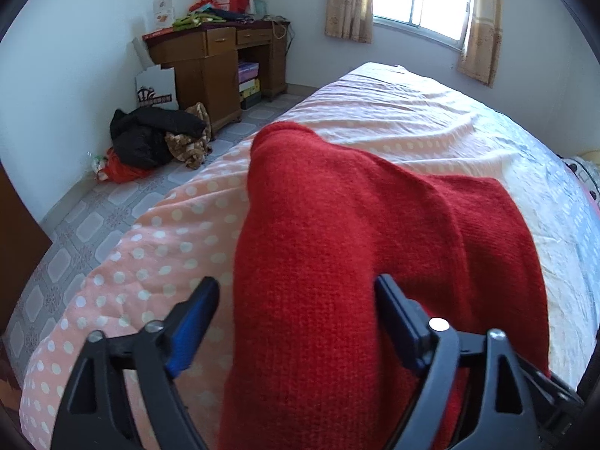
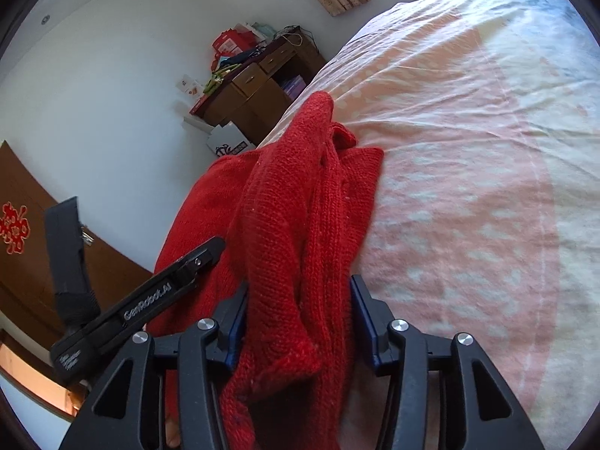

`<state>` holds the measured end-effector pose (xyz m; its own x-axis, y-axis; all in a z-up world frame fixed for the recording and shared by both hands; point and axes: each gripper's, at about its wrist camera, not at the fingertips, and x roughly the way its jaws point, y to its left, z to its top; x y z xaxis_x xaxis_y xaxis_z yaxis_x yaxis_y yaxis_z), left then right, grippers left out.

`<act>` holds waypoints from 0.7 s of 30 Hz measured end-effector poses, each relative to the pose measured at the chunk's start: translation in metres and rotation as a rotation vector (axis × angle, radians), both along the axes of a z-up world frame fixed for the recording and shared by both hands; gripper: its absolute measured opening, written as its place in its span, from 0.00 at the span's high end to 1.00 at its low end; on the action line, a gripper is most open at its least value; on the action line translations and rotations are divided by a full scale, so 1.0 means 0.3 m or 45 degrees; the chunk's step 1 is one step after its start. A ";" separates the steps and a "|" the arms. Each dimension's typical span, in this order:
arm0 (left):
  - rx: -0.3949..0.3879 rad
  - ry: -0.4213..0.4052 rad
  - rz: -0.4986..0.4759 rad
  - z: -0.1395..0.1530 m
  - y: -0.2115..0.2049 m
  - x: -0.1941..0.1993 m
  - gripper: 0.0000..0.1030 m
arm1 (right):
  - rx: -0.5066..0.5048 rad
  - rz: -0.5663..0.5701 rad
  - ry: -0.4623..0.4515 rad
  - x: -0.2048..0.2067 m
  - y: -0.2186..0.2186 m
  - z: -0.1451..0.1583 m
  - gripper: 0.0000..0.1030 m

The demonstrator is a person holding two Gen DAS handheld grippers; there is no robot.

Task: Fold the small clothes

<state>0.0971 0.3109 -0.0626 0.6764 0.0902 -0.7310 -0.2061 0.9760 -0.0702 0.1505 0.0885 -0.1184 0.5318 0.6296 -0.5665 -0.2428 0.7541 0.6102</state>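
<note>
A red knitted sweater (image 1: 337, 243) lies in a long heap on the pink dotted bed sheet (image 1: 412, 120). My left gripper (image 1: 296, 283) stands open wide astride its near end; the left pad is clear of the wool and the right pad rests against it. In the right wrist view a bunched fold of the sweater (image 2: 292, 225) fills the gap of my right gripper (image 2: 299, 287) and touches both blue pads. The left gripper (image 2: 142, 225) shows there too, at the left of the sweater, its jaws spread far apart.
The bed (image 2: 468, 150) stretches away toward a window with curtains (image 1: 420, 0). Left of it are a tiled floor, a wooden desk (image 1: 221, 60) piled with boxes, and a heap of dark clothes (image 1: 150, 138) against the wall. A brown door (image 2: 22, 232) is at the left.
</note>
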 end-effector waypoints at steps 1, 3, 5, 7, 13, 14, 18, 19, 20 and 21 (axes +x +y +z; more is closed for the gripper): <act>-0.022 0.006 0.010 -0.004 0.011 0.003 0.08 | 0.003 -0.003 0.002 -0.007 -0.007 0.003 0.51; -0.066 0.010 0.016 -0.012 0.025 0.007 0.08 | -0.010 -0.010 0.000 -0.022 -0.009 0.008 0.49; -0.069 0.004 0.010 -0.013 0.025 0.007 0.07 | -0.028 -0.024 -0.005 -0.040 -0.013 0.014 0.46; -0.049 -0.005 0.007 -0.013 0.017 0.005 0.07 | -0.018 -0.024 -0.003 -0.045 -0.024 0.009 0.44; -0.003 -0.028 0.006 -0.012 0.003 -0.002 0.07 | -0.023 -0.044 0.027 -0.067 -0.077 0.025 0.44; -0.004 -0.029 0.005 -0.012 0.005 -0.004 0.07 | -0.055 -0.072 0.005 -0.084 -0.087 0.041 0.44; -0.018 -0.037 0.016 -0.015 0.009 -0.006 0.07 | -0.362 -0.238 -0.266 -0.183 -0.070 0.169 0.45; -0.017 -0.039 0.019 -0.015 0.009 -0.007 0.07 | -0.413 -0.248 -0.335 -0.196 -0.052 0.202 0.45; -0.013 -0.041 0.020 -0.015 0.007 -0.008 0.07 | -0.450 -0.243 -0.386 -0.202 -0.027 0.229 0.45; -0.008 -0.043 0.021 -0.015 0.006 -0.010 0.07 | -0.495 -0.233 -0.419 -0.201 0.004 0.250 0.46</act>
<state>0.0940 0.3126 -0.0672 0.6991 0.0971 -0.7084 -0.2194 0.9721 -0.0833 0.0902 0.0897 -0.0434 0.8017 0.2873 -0.5241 -0.2178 0.9570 0.1916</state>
